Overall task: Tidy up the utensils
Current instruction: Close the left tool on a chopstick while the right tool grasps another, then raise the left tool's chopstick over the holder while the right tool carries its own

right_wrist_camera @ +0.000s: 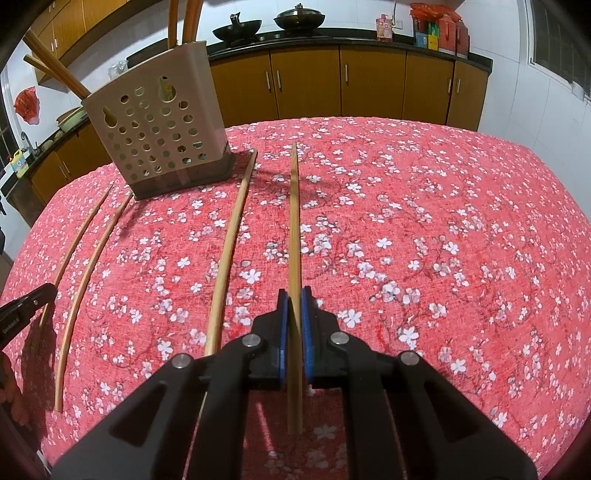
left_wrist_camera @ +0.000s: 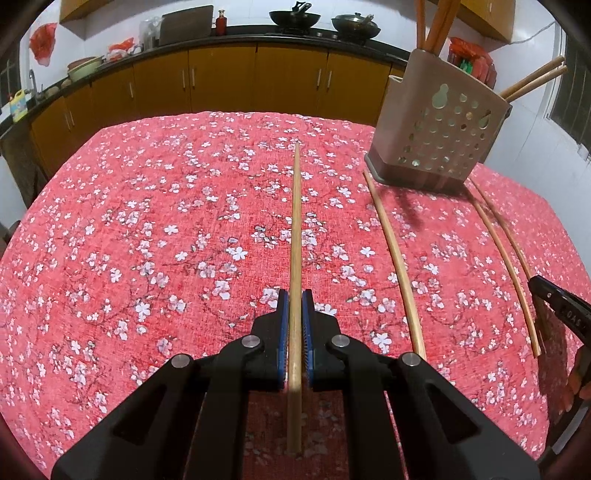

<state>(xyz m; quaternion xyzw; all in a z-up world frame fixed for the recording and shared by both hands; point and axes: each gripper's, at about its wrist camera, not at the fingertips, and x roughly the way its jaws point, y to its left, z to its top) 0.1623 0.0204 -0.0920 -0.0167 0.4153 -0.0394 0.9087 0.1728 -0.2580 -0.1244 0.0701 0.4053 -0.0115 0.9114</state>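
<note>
Both grippers clamp a chopstick each, left gripper (left_wrist_camera: 294,295) and right gripper (right_wrist_camera: 294,293) alike.

Left's chopstick (left_wrist_camera: 295,236) and right's chopstick (right_wrist_camera: 294,221) point out over the red flowered tablecloth (left_wrist_camera: 147,221), pinched between blue pads. Between the two grippers, three more chopsticks (left_wrist_camera: 395,258) lie loose on the cloth, one touching the base of the perforated beige holder (left_wrist_camera: 439,129), which already has several chopsticks standing in it. Behind, cabinets and two woks (left_wrist_camera: 293,16).

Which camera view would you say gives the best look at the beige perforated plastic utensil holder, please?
The right wrist view: the beige perforated plastic utensil holder shows two full faces, its dark base and the chopsticks leaning out. The left wrist view has it nearer the frame's edge, more warped, mainly one perforated face.
</note>
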